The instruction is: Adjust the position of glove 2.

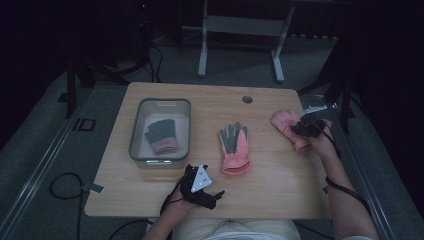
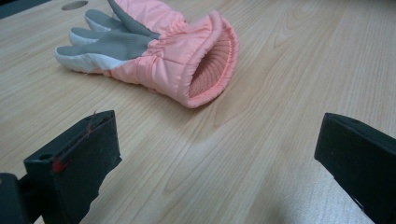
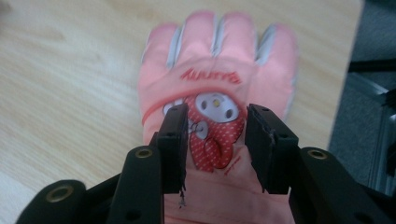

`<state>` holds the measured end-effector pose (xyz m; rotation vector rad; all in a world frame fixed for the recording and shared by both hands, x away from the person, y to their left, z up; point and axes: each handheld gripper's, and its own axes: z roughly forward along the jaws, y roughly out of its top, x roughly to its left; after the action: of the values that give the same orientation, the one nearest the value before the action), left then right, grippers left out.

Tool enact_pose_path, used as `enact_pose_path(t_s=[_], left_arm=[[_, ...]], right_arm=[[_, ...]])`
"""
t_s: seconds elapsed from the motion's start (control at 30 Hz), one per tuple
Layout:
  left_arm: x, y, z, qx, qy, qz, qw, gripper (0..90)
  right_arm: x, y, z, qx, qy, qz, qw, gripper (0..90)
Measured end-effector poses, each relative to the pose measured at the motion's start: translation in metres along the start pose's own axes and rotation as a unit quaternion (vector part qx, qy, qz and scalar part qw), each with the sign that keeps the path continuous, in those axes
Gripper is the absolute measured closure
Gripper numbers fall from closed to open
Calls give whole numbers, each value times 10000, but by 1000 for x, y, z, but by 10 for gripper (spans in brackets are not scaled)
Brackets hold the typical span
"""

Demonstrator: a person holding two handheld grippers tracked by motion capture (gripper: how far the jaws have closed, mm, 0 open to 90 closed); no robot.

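Wooden table (image 1: 270, 190) fills mid frame, clear bin (image 1: 136, 135) with a grey glove (image 1: 161, 135) left. Your right gripper (image 1: 306, 128), jaws parted over the pink cartoon glove (image 3: 219, 70) at right edge, not pinching. Left gripper (image 1: 200, 190) released, bottom centre, facing the pink-grey glove (image 2: 159, 51).

In the right gripper view the cuff of the pink glove (image 3: 219, 65) runs off the bottom edge behind the right tongs (image 3: 217, 140), whose jaws cover part of the printed figure; whether the pads touch the fabric cannot be told. The red lettering is too blurred to read. In the left gripper view the middle glove (image 2: 159, 51) loses its fingertips at the top edge. In the high view the dark glove in the bin (image 1: 134, 135) near the worktop's left edge is too small for detail.
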<state>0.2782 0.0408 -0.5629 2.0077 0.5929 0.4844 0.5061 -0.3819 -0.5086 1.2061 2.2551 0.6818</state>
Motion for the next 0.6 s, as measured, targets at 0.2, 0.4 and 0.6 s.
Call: enact_pose_path(t_s=[0.2,0.4,0.6], left_arm=[[-1,0,0,4,-7,29,10000,0],[-2,0,0,-4,8,63,10000,0],[-1,0,0,-28,22,34,10000,0]], right_arm=[[1,-6,11,61,1,-32,10000,690],[3,-4,14,256,-155,52,9995,854],[2,-2,7,138,-238,418,9987,880]])
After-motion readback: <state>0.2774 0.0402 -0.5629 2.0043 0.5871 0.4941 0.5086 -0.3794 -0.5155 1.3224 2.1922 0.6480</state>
